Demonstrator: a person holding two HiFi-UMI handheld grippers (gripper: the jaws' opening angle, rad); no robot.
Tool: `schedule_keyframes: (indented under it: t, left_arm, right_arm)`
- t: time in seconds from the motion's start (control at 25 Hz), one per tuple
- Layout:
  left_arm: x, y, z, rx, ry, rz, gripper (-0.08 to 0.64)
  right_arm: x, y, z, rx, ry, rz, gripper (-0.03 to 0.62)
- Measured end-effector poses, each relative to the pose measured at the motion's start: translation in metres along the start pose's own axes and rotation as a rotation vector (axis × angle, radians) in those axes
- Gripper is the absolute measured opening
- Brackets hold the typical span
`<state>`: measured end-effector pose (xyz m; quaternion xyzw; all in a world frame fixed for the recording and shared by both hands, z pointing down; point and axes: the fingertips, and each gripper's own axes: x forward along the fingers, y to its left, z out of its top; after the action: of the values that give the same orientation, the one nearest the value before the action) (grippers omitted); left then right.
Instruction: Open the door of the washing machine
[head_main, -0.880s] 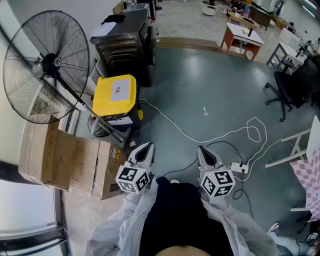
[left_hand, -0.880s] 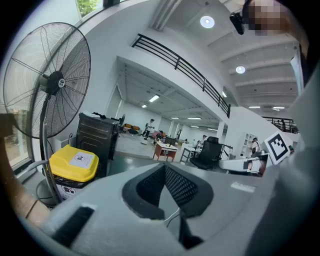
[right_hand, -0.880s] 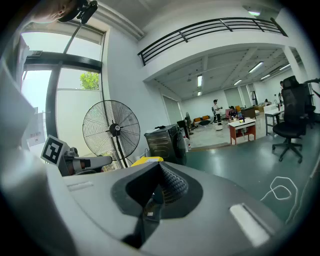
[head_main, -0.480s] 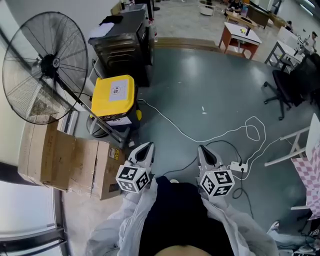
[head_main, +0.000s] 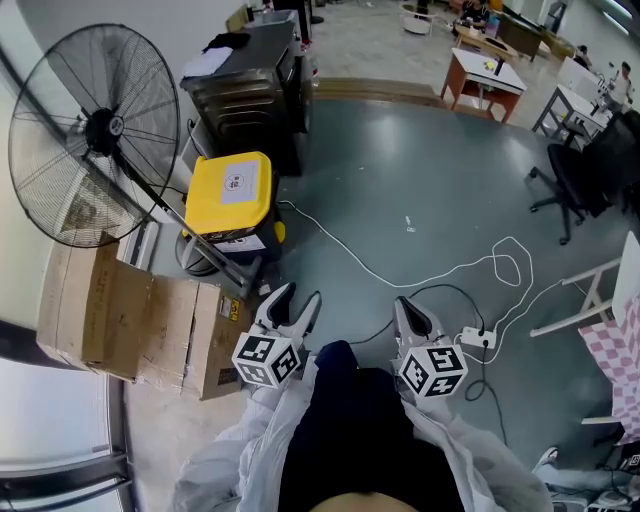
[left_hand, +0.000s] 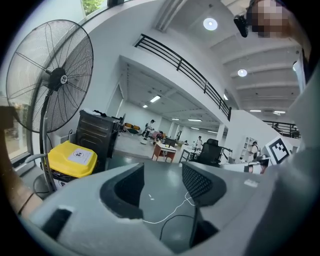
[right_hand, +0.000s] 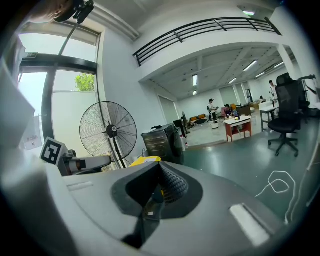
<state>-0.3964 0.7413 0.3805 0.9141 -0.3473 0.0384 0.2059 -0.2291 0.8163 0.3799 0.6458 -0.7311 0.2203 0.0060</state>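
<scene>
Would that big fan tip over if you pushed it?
Probably, if pushed high: the fan has a wide head on a thin pole, so it looks top-heavy. The yellow box partly hides its base, so steadiness is hard to judge.

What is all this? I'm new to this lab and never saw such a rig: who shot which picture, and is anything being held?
No robot here: a person carries a hand-held gripper in each hand. One picture comes from a camera on the person's head, looking down; the other two come from cameras riding on the grippers, looking along their jaws. The left hand-held gripper has its jaws apart with nothing between them; the right hand-held gripper has its jaws together, empty. On the floor stand a pedestal fan, a yellow-lidded bin and cardboard boxes, with a white cable trailing toward a power strip.
</scene>
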Motion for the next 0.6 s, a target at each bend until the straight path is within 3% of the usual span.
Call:
schedule_keyframes:
  t: [0.28,0.6]
  left_arm:
    - [0.009,0.0,-0.007,-0.036,0.025,-0.013,0.363]
    - [0.039,0.009,-0.004,-0.028,0.03,-0.025,0.379]
  right_arm:
    - [0.002,-0.002,-0.011,0.026,0.037,-0.006,0.011]
    - [0.03,-0.018,-0.008,0.045,0.06,-0.003,0.011]
